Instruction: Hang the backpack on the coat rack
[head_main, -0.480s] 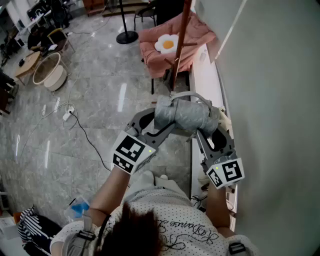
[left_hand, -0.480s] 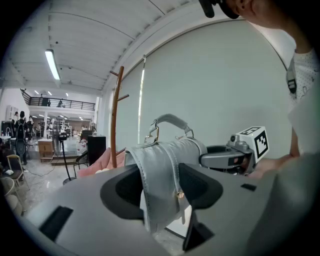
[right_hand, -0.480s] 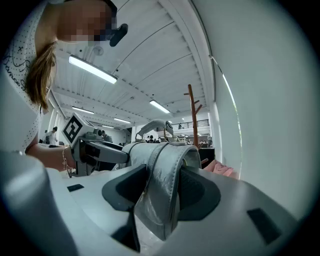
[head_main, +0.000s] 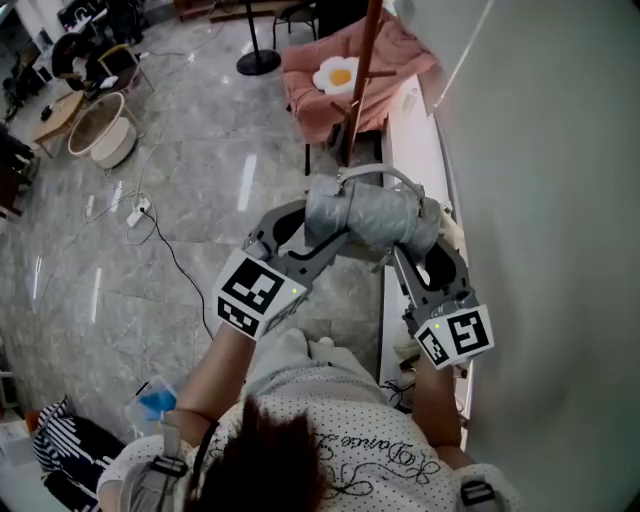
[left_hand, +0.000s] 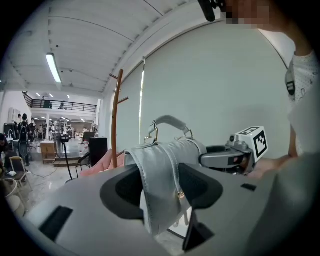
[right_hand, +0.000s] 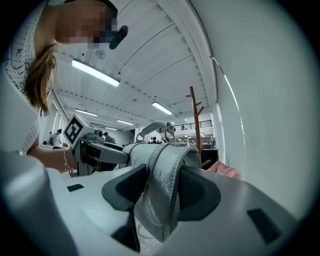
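Small grey leathery backpack with a curved top handle; left hand-held gripper and right hand-held gripper each clamp one end.

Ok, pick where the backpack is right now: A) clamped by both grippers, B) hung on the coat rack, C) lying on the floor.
A: the left gripper and right gripper each pinch the grey backpack, short of the coat rack.

Bright, even light: a ceiling tube glows, glare streaks the polished floor. Left gripper view and right gripper view bulge fisheye, corners black.
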